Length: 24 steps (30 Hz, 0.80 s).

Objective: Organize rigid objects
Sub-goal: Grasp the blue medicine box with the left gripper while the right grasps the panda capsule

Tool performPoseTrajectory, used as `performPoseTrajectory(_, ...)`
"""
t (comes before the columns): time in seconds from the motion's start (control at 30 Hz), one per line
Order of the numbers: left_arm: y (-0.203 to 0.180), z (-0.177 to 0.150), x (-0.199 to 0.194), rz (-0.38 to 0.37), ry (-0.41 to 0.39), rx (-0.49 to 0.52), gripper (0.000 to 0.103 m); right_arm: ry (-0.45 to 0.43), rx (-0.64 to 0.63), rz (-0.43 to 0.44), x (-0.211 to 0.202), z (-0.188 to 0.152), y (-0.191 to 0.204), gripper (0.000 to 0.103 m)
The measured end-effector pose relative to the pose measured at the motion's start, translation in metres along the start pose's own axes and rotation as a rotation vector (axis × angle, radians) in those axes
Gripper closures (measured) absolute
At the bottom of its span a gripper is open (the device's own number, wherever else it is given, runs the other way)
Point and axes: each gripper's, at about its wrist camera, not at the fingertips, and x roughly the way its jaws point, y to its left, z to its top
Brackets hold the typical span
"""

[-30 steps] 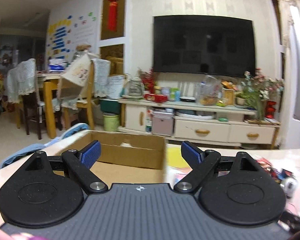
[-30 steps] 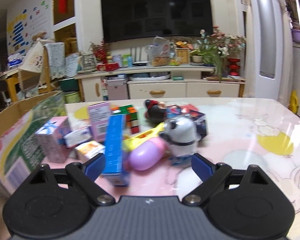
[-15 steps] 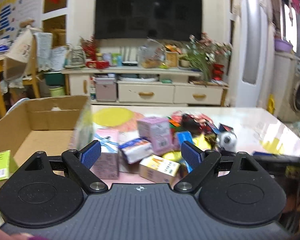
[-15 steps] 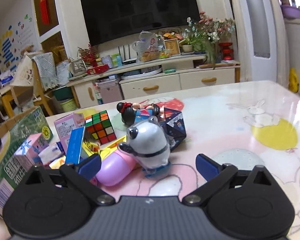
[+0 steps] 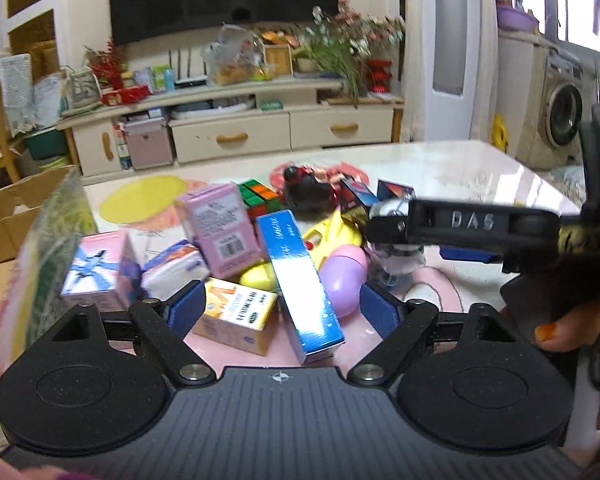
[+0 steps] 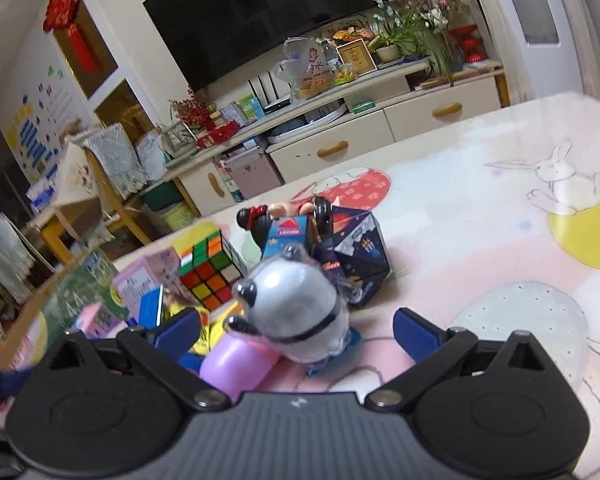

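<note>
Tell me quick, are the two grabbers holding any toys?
Left gripper: open, holding nothing.
Right gripper: open, holding nothing; panda toy sits between its jaws.

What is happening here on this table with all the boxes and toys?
A person is sorting a pile of small boxes and toys on the pink cartoon-print table, with a handheld gripper in each hand. The left gripper is open above the long blue carton and the yellow-orange box. The right gripper is open around the grey-and-white panda toy, not pressing on it. Nothing is held yet. The brown cardboard box stands at the left.
</note>
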Motion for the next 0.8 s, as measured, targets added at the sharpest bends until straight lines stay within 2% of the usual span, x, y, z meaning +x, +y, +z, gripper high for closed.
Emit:
performPoseTrajectory(0.07,-0.004,0.002,0.008,0.010,0.013,0.011,0.006,0.020,0.032,0.029,0.003,0.002,-0.004,0.001)
performPoseTrajectory(0.17,-0.012,0.006,0.023,0.008,0.038,0.013,0.020,0.031,0.047,0.054,0.006,0.004,-0.005,0.001)
performPoseTrajectory(0.37,-0.018,0.012,0.044,0.028,0.065,0.021,0.032,0.046,0.051,0.071,0.012,0.007,-0.006,0.002)
performPoseTrajectory(0.43,-0.014,0.015,0.050,0.030,0.075,0.003,0.040,0.052,0.048,0.074,0.014,0.006,-0.005,0.003)
performPoseTrajectory(0.5,-0.013,0.016,0.055,0.031,0.084,-0.011,0.042,0.056,0.049,0.073,0.016,0.007,-0.005,0.006)
performPoseTrajectory(0.67,-0.009,0.019,0.058,0.038,0.100,-0.035,0.054,0.065,0.071,0.077,0.020,0.008,-0.008,0.016)
performPoseTrajectory(0.8,-0.012,0.022,0.059,0.041,0.102,-0.032,0.057,0.064,0.066,0.076,0.020,0.007,-0.007,0.020)
